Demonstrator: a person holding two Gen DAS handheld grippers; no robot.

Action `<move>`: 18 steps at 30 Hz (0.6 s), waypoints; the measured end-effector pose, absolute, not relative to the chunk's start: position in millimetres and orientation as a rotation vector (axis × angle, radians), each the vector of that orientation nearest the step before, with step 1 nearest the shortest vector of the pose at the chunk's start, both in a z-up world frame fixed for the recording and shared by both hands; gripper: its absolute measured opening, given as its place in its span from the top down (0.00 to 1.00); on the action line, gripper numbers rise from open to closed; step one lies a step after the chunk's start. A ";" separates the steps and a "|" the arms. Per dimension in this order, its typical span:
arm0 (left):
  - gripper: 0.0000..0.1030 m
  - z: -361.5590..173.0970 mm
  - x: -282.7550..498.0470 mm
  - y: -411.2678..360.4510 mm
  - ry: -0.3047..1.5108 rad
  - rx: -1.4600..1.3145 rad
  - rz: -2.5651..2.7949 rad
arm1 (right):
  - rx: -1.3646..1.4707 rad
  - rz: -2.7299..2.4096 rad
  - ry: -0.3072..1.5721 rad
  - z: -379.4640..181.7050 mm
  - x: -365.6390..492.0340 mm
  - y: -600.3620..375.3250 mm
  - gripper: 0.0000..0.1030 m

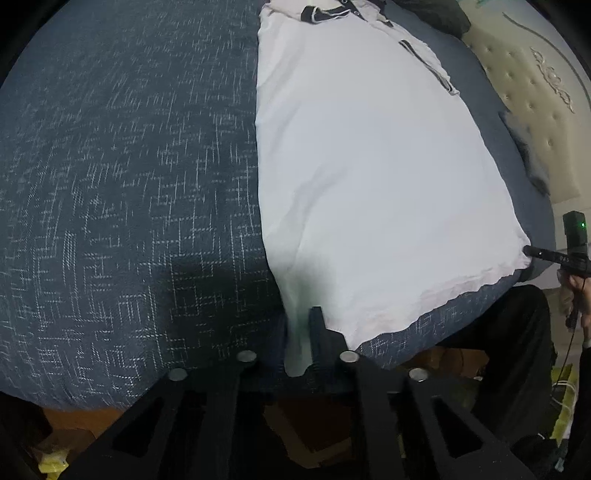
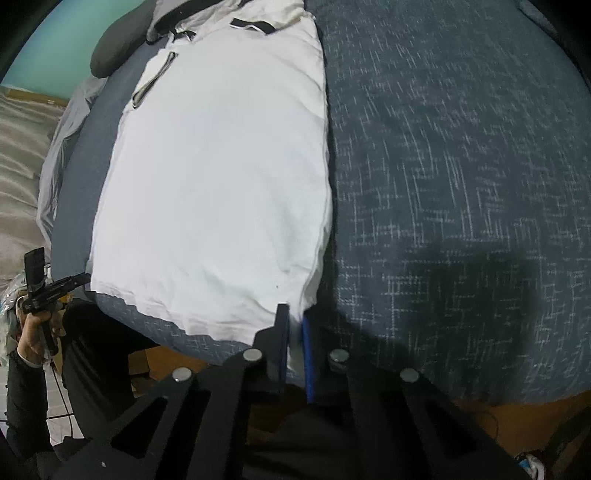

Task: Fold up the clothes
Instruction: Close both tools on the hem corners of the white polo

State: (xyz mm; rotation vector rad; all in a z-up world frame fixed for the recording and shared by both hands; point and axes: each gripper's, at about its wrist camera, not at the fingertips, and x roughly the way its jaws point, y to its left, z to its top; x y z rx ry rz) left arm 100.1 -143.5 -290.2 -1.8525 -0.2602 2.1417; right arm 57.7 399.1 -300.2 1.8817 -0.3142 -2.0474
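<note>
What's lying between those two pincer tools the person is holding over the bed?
The near hem of the white shirt spans it: the left gripper pinches one bottom corner, the right gripper the other. Both wrist views show this.

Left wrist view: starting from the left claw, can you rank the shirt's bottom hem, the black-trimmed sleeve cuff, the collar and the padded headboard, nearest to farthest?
From the left claw, shut on the shirt's near corner:
1. Bottom hem, right beside the claw, running off to the right.
2. Sleeve cuff, far up the shirt's right edge.
3. Collar, at the top end.
The headboard sits off right beyond the bed; too hard to rank against cuff and collar.
</note>
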 end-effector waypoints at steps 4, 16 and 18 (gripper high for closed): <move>0.96 -283.8 97.7 -143.0 -0.263 -1.826 2.147 | 1.869 -2.049 -0.307 -292.7 55.7 404.9 0.97; 0.97 -249.0 77.2 -139.9 -0.246 -1.719 2.202 | 1.753 -2.086 -0.336 -263.3 46.7 400.4 0.97; 0.97 -240.7 64.4 -136.1 -0.261 -1.701 2.213 | 1.730 -2.097 -0.348 -256.8 44.5 398.2 0.97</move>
